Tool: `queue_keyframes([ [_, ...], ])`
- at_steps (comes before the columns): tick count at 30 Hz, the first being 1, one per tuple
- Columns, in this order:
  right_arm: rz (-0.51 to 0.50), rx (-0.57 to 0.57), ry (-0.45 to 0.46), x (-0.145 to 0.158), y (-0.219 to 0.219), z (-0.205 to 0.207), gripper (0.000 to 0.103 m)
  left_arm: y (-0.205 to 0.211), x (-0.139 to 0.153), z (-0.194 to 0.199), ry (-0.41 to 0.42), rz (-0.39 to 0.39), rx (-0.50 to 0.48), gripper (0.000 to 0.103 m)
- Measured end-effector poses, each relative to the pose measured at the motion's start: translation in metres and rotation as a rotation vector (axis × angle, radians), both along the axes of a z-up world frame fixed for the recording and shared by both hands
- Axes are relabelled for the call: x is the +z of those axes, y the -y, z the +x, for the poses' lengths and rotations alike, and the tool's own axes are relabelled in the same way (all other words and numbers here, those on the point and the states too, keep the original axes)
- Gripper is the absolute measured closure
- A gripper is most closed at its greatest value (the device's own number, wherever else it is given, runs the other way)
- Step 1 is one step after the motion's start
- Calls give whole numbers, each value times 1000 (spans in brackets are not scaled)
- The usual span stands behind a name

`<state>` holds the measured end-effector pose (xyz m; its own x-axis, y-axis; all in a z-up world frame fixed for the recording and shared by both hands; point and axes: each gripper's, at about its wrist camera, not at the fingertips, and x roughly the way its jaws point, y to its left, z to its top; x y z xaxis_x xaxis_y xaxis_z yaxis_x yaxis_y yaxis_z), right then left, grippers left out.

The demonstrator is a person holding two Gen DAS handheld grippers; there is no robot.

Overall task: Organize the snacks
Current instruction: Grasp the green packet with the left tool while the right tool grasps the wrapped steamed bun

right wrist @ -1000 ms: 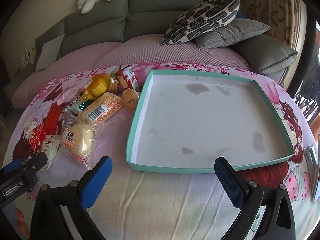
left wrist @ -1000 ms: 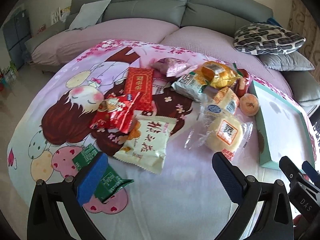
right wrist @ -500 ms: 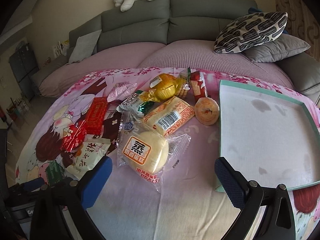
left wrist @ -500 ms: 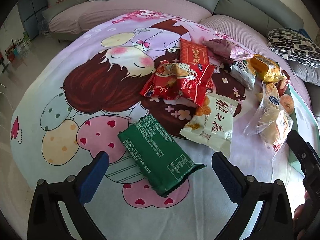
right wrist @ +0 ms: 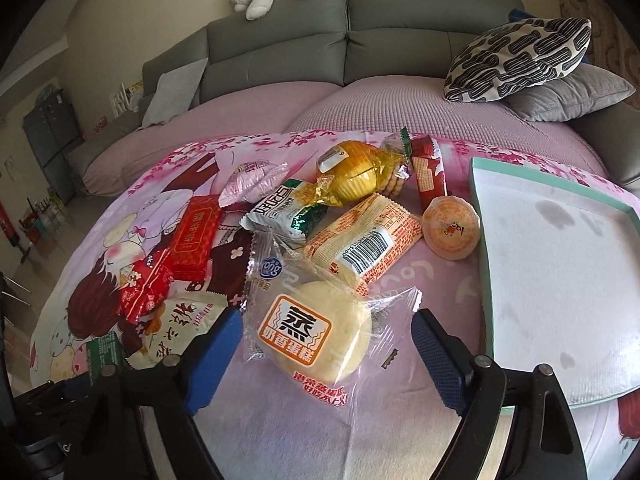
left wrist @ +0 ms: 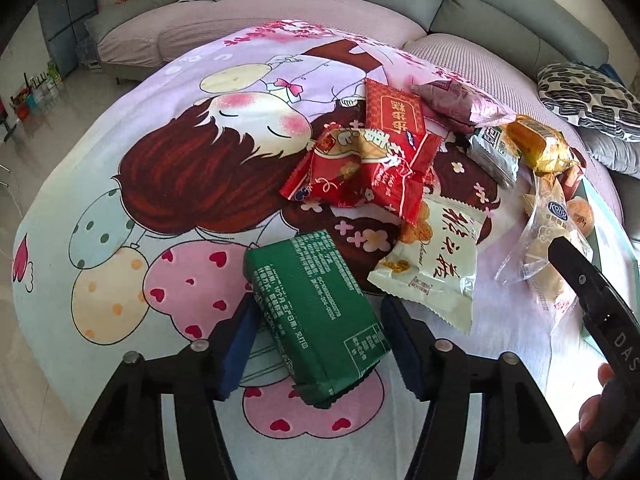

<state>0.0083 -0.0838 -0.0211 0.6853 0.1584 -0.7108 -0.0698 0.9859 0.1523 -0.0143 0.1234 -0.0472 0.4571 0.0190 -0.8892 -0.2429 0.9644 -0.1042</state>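
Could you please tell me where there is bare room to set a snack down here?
The teal tray is empty inside. The blanket lies bare left of the green packet and red packets. Between red packets and tray, the snacks crowd together.

Bare tray (right wrist: 560, 280) — snack pile (right wrist: 340, 216) just beside

Lighting: soft daylight, bright and even, both views. Shadows: faint, short, under snack packets. Glare: highlights on the clear bun wrapper (right wrist: 316, 332) and red foil packets (left wrist: 360, 172). Distortion: strong fisheye bowing, black vignette at corners. Focus: centre sharp; sofa (right wrist: 348, 40) and edges slightly soft. No motion blur.
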Motion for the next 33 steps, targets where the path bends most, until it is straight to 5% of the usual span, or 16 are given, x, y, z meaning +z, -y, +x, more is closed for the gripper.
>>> queue_keyframes([
  [4,21,-11,-14,-1,4,1,20,-4,2,2,10,3,14,61],
  [20,77,-34,-24,4,21,-3,43,0,14,-1,40,-4,20,62],
  [33,145,-97,73,34,55,-18,45,29,58,3,146,45,-35,62],
])
